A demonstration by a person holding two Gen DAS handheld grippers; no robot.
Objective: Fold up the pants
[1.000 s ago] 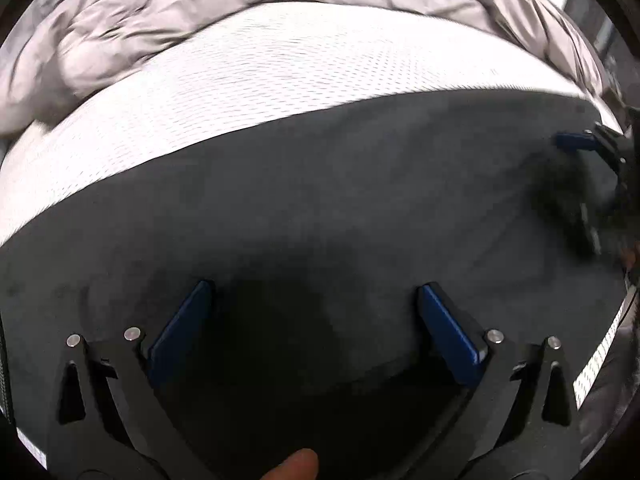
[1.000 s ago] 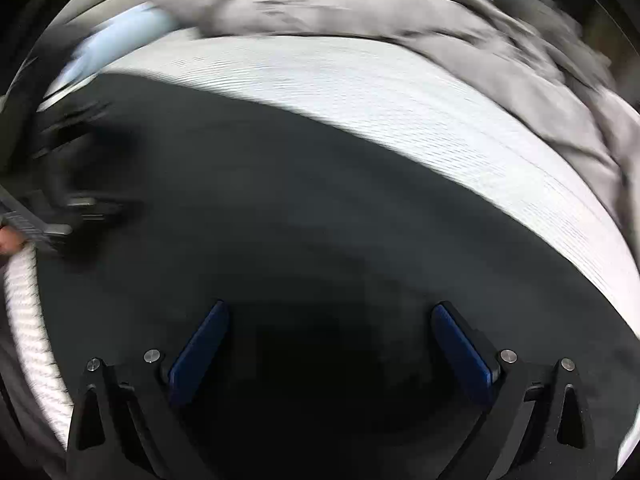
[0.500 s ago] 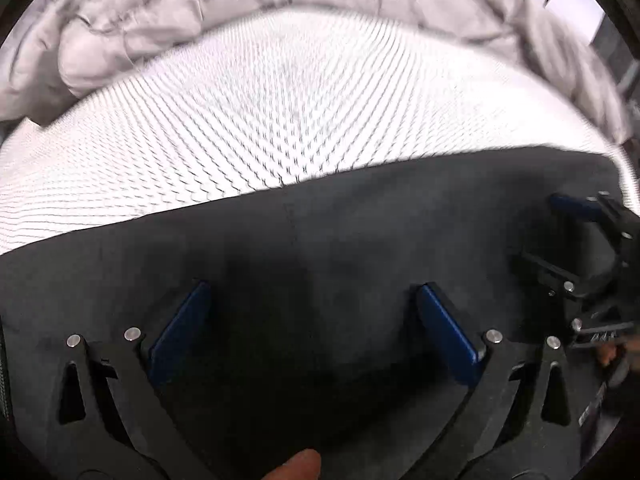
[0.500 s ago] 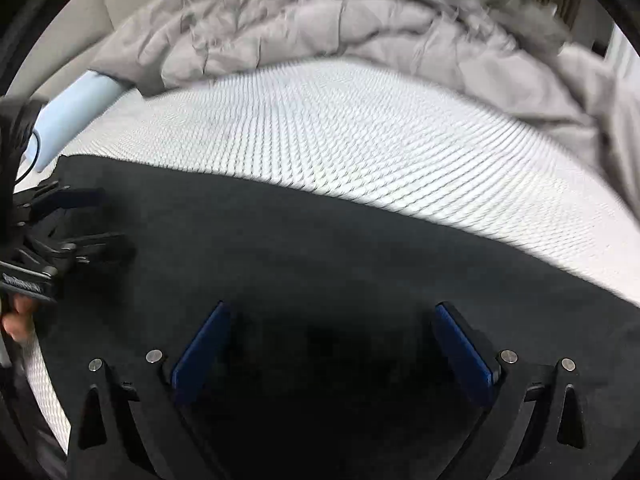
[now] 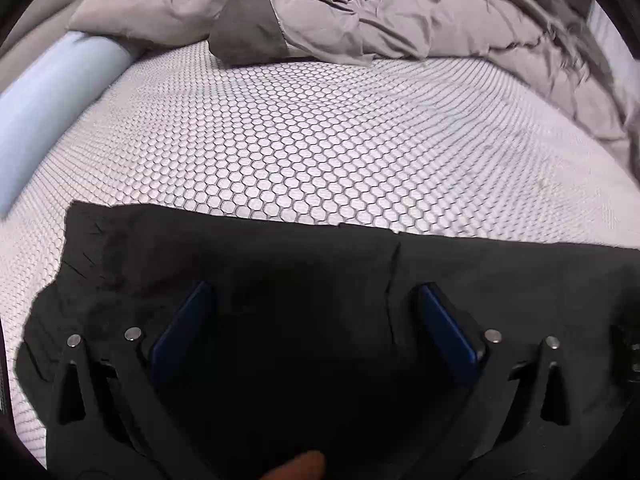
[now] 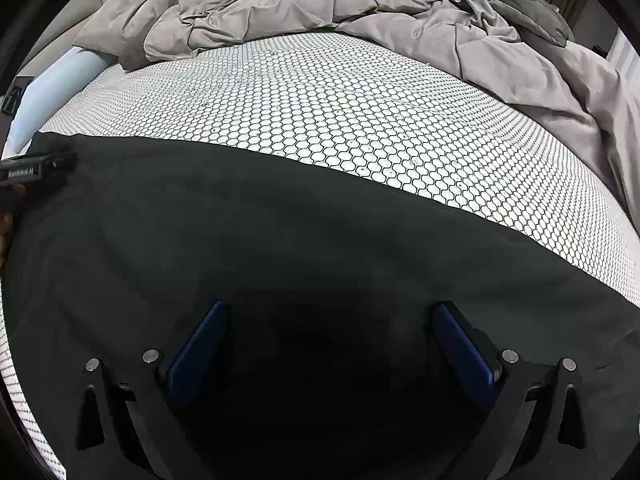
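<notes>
Black pants [image 5: 304,264] lie flat on the white honeycomb-patterned mattress [image 5: 320,140], filling the near part of both views [image 6: 280,248]. A seam or folded edge runs down the cloth right of centre in the left wrist view. My left gripper [image 5: 314,308] is open, its blue pads wide apart just above the pants, holding nothing. My right gripper [image 6: 330,324] is open too, over the dark cloth, empty. The left gripper's body shows at the left edge of the right wrist view [image 6: 28,170], at the pants' far left end.
A crumpled grey duvet [image 6: 360,4] is heaped along the back and right of the mattress [image 6: 340,112]. A pale blue bolster [image 5: 44,100] lies along the left side. Bare mattress stretches between the pants and the duvet.
Both views have pulled back and tilted up: the pants' far edge has dropped lower in frame and more bare mattress and duvet show. Both grippers stayed open.
</notes>
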